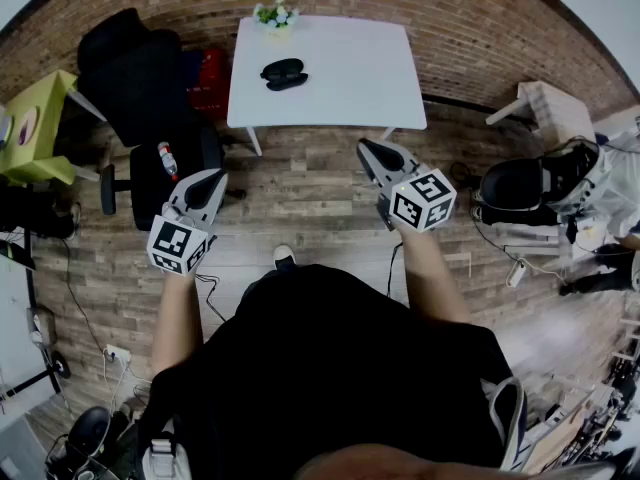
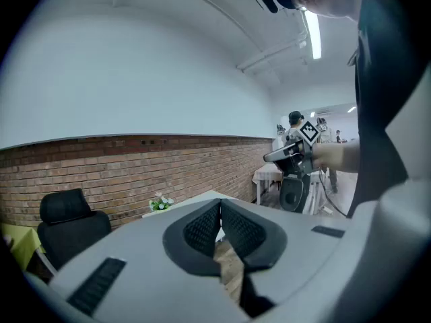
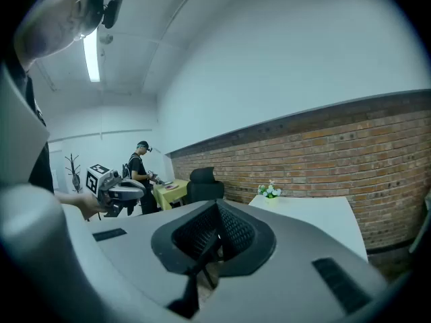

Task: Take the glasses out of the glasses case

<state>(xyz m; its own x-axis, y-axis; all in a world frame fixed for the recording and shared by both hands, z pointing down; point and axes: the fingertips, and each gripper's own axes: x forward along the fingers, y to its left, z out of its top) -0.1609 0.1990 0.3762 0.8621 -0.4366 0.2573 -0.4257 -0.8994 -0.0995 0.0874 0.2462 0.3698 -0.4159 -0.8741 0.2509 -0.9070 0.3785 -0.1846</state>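
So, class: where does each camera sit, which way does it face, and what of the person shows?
Head view: on the head, facing steeply down at white table and glasses case; torso, forearms, left tool, right tool show.
Left gripper view: on left tool, facing brick wall; its shut jaws, right tool show.
Right gripper view: on right tool, facing brick wall; its shut jaws, left tool show.
Shared: both gripper views catch the flowers on the table.

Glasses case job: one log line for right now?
stage: not started | glasses case: on white table, untouched | left gripper: shut, empty | right gripper: shut, empty
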